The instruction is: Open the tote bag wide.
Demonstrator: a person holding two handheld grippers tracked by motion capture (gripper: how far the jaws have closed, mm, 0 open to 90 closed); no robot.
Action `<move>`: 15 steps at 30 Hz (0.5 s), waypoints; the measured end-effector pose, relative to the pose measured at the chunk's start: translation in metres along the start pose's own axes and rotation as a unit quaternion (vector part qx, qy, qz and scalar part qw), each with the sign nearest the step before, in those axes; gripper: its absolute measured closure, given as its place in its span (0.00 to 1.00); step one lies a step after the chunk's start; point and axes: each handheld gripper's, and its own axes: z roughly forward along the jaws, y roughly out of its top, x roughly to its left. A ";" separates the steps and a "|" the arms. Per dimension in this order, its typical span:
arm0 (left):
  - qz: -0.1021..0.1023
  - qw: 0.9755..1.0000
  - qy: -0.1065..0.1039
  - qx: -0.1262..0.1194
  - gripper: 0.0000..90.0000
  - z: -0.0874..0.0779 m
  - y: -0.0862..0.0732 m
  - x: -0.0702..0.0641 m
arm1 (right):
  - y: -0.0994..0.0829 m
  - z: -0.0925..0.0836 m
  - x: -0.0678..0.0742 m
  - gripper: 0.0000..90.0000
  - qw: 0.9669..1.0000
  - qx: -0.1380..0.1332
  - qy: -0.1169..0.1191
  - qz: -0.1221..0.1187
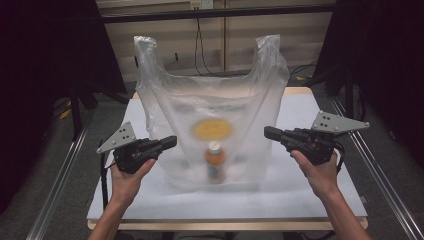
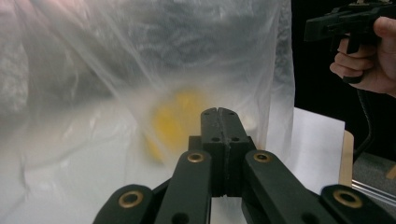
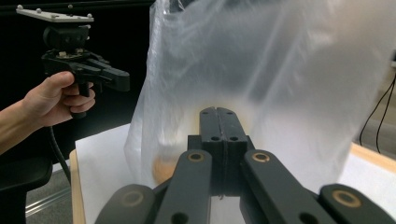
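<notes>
A clear plastic bag stands upright on the white table, its two handles pointing up. Through its film I see a bottle with an orange label and a round yellow thing; both are blurred. My left gripper is held at the bag's left side, jaws shut with nothing between them. My right gripper sits at the bag's right side, also shut and empty. In the left gripper view the shut jaws point at the bag. The right gripper view shows shut jaws facing the bag.
The table's wooden edge runs along the front. Metal rails flank both sides. Cables hang against the back wall. In the left gripper view, the other hand's gripper is apart from the bag's edge.
</notes>
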 end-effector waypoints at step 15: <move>0.007 1.000 -0.001 -0.029 1.00 0.007 0.044 0.012 | 0.048 0.025 -0.004 1.00 1.000 -0.004 0.005 -0.021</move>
